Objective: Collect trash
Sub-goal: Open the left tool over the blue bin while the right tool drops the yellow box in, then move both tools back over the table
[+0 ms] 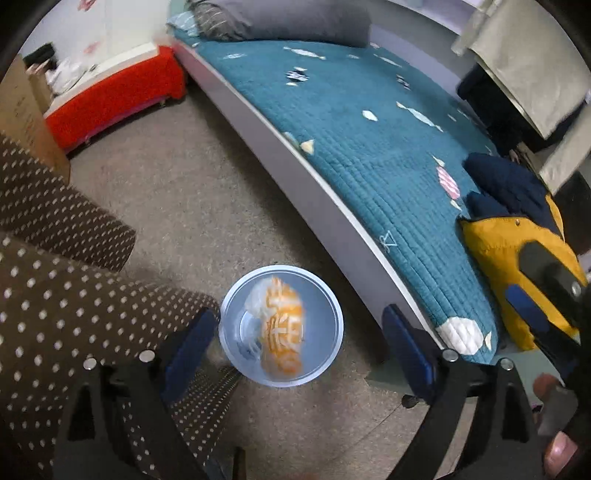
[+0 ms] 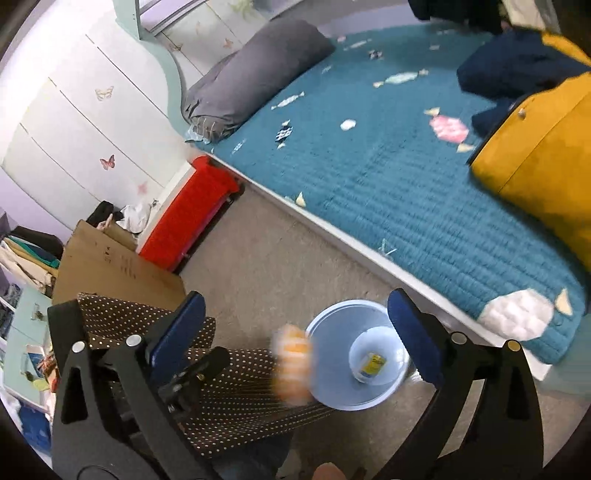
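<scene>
A light blue trash bin (image 1: 325,354) stands on the carpet beside the bed; it also shows in the right wrist view (image 2: 332,384). An orange and white wrapper (image 1: 282,328), blurred, is in the air over the bin's mouth, free of both grippers; in the right wrist view it (image 2: 293,363) is at the bin's left rim. A small yellow item (image 2: 373,363) lies at the bin's bottom. My left gripper (image 1: 301,339) is open above the bin. My right gripper (image 2: 295,339) is open and empty above the bin, and it shows at the right in the left wrist view (image 1: 546,295).
A bed with a teal quilt (image 1: 369,140) runs along the right, with a grey pillow (image 1: 280,18) and a yellow and navy jacket (image 1: 498,229) on it. A red box (image 1: 118,96), a cardboard box (image 2: 110,266) and brown dotted fabric (image 1: 55,295) are at the left.
</scene>
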Demonstrator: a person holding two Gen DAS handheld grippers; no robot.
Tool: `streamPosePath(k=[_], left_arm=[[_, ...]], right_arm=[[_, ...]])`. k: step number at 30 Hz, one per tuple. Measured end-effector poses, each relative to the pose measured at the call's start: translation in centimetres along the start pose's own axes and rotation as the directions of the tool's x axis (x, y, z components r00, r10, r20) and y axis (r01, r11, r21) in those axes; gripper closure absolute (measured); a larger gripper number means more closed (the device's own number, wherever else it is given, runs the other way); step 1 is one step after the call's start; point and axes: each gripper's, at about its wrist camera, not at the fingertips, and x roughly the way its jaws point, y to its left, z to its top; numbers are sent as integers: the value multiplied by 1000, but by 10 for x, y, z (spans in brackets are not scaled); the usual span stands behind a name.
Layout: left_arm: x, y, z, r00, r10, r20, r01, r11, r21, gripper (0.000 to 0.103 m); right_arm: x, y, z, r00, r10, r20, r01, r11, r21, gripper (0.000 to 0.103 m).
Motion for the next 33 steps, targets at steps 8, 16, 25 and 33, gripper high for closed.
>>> streamPosePath(k=[8,16,25,33], left_arm=[[-67,9,-4,993,-15,121,14,1000,7,11],[-159,19,-9,958,-3,287,-7,999,34,11],[-242,64,-25,908,73,413,-77,997,-8,10],[-303,116,-54,862,149,484,-139,989,-58,10]], right_arm=[[-27,38,-3,996,-49,77,56,993,-104,6],[-71,102,4,989,16,146,13,981,-196,6],[-108,181,-6,979,105,172,-47,948,-314,6],[-129,259,-28,971,194,137,-119,897,-425,6]])
